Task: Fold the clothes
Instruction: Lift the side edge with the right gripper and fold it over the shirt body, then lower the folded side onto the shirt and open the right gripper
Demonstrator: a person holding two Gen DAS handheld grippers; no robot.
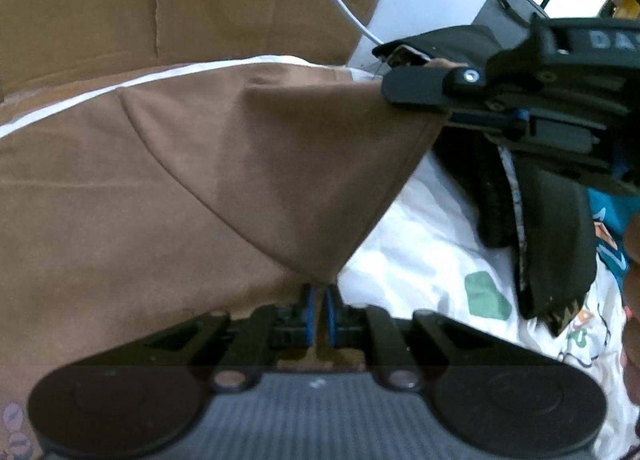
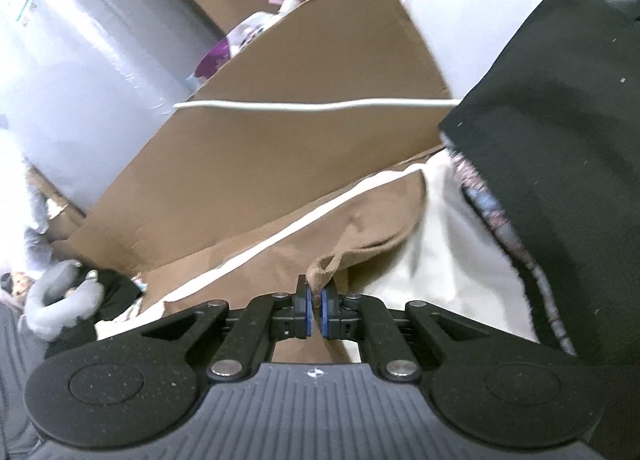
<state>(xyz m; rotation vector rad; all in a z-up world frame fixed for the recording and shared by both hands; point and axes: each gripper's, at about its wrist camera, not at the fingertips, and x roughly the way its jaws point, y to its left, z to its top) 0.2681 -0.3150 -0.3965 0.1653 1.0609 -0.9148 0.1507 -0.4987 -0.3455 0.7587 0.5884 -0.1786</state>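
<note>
Both the left gripper (image 1: 320, 296) and right gripper (image 2: 315, 300) pinch corners of the brown garment (image 1: 160, 187), jaws narrow.

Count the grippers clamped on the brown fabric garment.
2. Left gripper pinches one corner of the brown fabric garment at bottom centre; right gripper clamps another corner at upper right.

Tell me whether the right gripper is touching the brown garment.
Touching. The right wrist view shows the right gripper with its blue pads pinched on an edge of the brown garment; the left wrist view shows it gripping a raised corner.
</note>
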